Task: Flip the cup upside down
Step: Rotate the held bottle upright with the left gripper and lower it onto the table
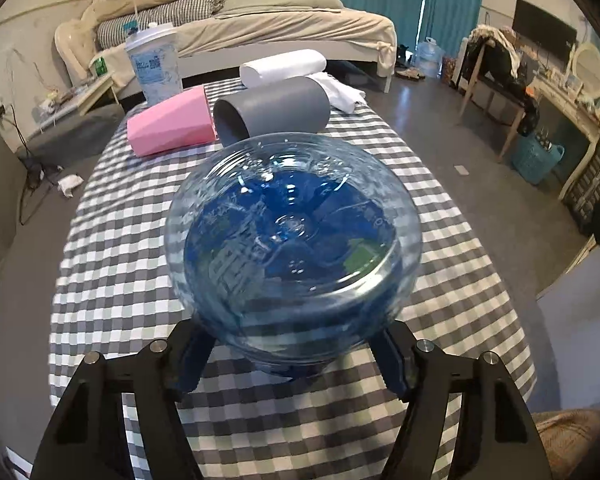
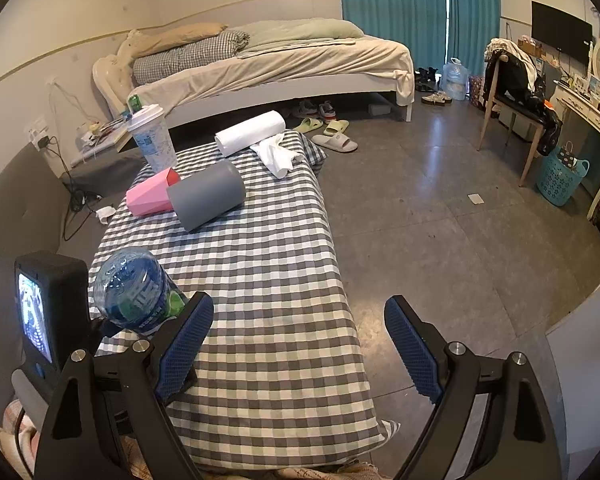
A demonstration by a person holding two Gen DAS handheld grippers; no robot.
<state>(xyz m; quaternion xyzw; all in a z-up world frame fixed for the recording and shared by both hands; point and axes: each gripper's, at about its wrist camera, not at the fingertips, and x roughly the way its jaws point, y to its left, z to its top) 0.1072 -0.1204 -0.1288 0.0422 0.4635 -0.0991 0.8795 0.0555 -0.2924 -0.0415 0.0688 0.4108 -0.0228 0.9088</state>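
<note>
A checked table [image 2: 260,280] fills the bedroom floor — a white paper roll [image 2: 250,132] and crumpled white cloth [image 2: 278,156] at its far end. Beyond the table stand a bed [image 2: 280,68] and teal curtains [image 2: 392,8]; slippers [image 2: 334,142] lie just past its far corner.

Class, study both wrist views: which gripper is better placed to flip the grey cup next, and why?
Right. The right gripper is open and empty, facing the grey cup lying on its side. The left gripper is shut on a bottle.
</note>
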